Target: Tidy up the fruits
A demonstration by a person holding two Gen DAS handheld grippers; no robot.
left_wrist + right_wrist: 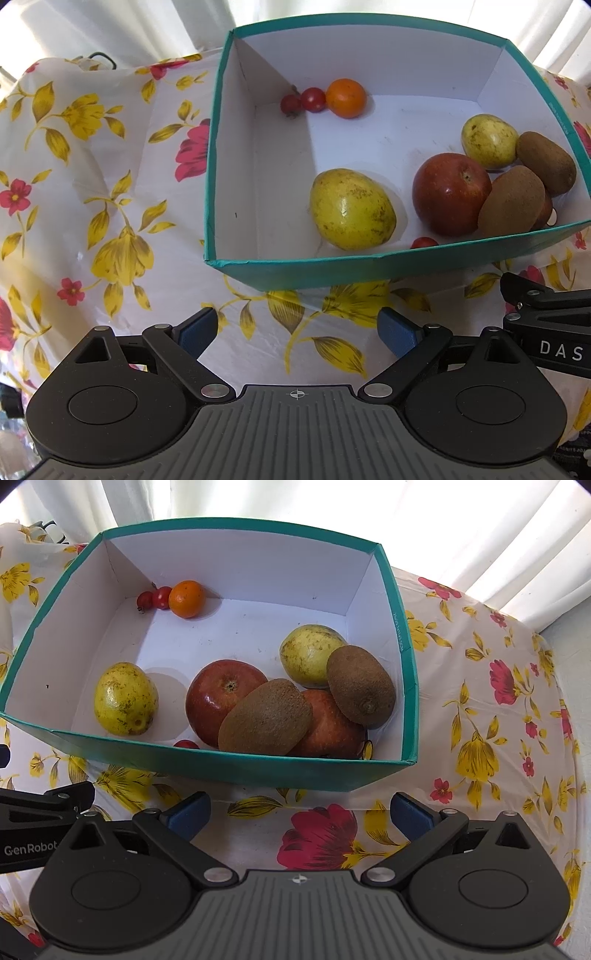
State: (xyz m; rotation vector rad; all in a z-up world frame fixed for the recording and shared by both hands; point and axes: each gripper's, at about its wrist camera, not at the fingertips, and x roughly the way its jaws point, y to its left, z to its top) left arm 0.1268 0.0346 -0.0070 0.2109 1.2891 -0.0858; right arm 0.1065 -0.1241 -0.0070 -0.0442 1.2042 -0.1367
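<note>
Mixed fruits [266,716] in teal box [229,766]

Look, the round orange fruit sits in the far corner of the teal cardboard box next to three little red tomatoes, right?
Not quite. The round orange fruit is in the far corner of the teal cardboard box, but only two little red tomatoes sit beside it. The right wrist view shows this.

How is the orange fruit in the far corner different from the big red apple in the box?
The orange fruit is smaller and plain orange; the red apple is larger and glossy dark red. The orange fruit touches a cherry tomato; a kiwi leans on the red apple. Both are round and lie in the teal box.
</note>
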